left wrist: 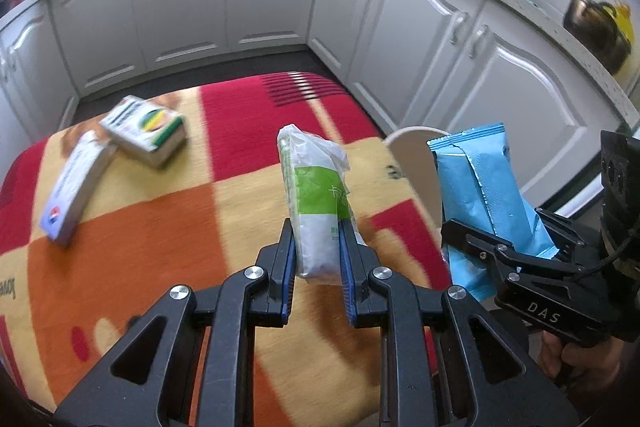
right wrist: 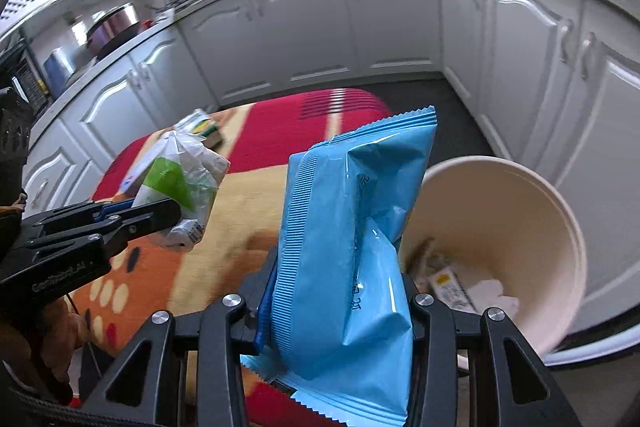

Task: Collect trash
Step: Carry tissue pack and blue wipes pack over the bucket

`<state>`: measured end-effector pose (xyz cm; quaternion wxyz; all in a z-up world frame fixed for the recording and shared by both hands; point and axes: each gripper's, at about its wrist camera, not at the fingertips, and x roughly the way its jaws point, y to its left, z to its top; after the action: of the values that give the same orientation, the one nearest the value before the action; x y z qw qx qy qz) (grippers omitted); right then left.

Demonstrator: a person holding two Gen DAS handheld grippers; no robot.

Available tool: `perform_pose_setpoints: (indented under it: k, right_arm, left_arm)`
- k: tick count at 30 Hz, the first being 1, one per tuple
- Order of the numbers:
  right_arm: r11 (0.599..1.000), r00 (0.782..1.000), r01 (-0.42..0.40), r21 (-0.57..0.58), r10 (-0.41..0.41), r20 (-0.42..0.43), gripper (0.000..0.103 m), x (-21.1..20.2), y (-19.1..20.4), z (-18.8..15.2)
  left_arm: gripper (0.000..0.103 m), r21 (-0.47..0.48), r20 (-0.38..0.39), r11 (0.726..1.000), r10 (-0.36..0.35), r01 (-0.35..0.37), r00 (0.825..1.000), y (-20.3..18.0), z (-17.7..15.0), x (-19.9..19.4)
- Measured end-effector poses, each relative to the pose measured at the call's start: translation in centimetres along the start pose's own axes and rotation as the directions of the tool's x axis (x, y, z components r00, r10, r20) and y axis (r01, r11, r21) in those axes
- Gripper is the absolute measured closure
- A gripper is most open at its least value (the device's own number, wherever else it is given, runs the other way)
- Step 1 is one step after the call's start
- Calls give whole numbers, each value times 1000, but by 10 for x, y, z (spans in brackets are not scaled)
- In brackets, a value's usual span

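Left gripper (left wrist: 318, 251): clamped on a white-and-green plastic packet (left wrist: 316, 199), held above the checked surface (left wrist: 160, 211). Right gripper (right wrist: 340, 311): clamped on a blue foil wrapper (right wrist: 352, 227), beside the cream bin (right wrist: 560, 211) holding scraps. Two small boxes (left wrist: 116, 155) lie on the surface's far left, touching.

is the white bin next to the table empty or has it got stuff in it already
Not empty. The right wrist view looks into the white bin: crumpled paper and a small wrapper lie at its bottom, beside the blue packet.
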<state>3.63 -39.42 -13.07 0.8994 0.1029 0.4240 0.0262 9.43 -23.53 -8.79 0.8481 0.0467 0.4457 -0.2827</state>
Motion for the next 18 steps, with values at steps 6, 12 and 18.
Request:
perform_pose_setpoints:
  k: [6, 12, 18]
  right_arm:
    - [996, 998, 55, 72, -55, 2, 62, -8, -41, -4]
    - [987, 994, 105, 120, -104, -15, 61, -11, -77, -12]
    - [975, 989, 148, 165, -143, -39, 61, -8, -106, -20]
  left_arm:
    - [86, 45, -14, 999, -30, 30, 999, -32, 14, 21]
    - [86, 79, -35, 994, -75, 78, 997, -56, 27, 41]
    - [86, 83, -74, 988, -127, 133, 989, -72, 33, 63]
